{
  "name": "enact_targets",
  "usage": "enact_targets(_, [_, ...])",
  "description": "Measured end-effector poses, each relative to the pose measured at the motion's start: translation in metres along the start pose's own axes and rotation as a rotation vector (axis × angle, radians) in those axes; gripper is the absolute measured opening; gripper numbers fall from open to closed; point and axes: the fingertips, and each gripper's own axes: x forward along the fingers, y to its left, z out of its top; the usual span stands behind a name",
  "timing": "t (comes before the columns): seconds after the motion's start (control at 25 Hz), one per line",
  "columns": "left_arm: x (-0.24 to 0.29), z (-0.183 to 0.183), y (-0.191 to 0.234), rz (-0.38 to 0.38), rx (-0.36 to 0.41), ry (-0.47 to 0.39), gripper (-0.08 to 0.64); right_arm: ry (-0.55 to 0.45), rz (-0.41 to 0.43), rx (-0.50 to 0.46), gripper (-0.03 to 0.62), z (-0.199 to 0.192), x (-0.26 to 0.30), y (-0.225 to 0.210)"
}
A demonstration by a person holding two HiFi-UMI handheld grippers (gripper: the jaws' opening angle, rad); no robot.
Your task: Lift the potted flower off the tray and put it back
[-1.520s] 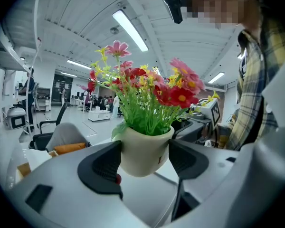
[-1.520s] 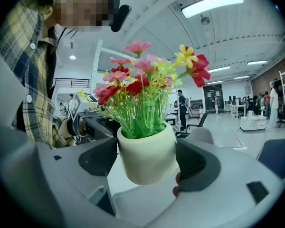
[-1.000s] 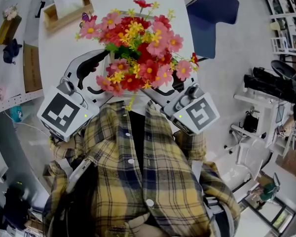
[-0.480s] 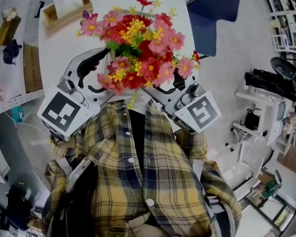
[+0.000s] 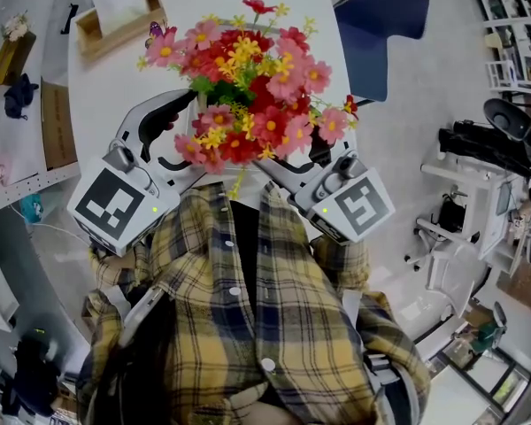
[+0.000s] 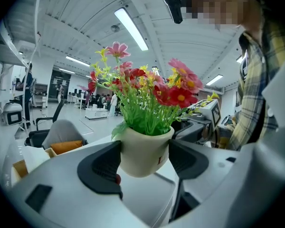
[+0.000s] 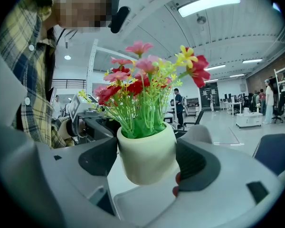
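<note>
Little is changing since a second ago: both grippers are still holding the potted flower (image 5: 248,82) aloft at the head view's centre. Beneath everything, the white table (image 5: 106,87) is spreading toward 12 o'clock. From 8 o'clock the left gripper (image 6: 145,160) is clamping the cream pot (image 7: 146,156); from 4 o'clock the right gripper (image 7: 147,158) is squeezing it too. Below the pot, the tray (image 7: 133,205) is lying just clear of its base.

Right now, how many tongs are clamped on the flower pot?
2. The left tongs grip the white pot from the person's left and the right tongs from the person's right, jaws pressed against its sides. No other tongs are in view.
</note>
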Motion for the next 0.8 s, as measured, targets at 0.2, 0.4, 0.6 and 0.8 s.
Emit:
enact_targets(0.2, [-0.0014,0.0017,-0.001,0.0,-0.005,0.002,0.319,0.057,-0.015,0.007,0.365,-0.0089,-0.0022,0.0])
enact_targets(0.4, [-0.0021,0.0027,0.0005,0.002,0.0,0.016,0.319,0.072,-0.006,0.028,0.365,-0.0095,-0.0002,0.002])
enact_targets(0.6, [-0.0017,0.0031,0.0013,0.001,0.012,0.028,0.319,0.07,-0.007,0.023,0.364,-0.0103,-0.0001,0.0012])
enact_targets(0.8, [-0.004,0.0024,0.0022,0.004,0.02,0.064,0.319,0.078,0.002,0.042,0.365,-0.0111,0.0018,0.0029])
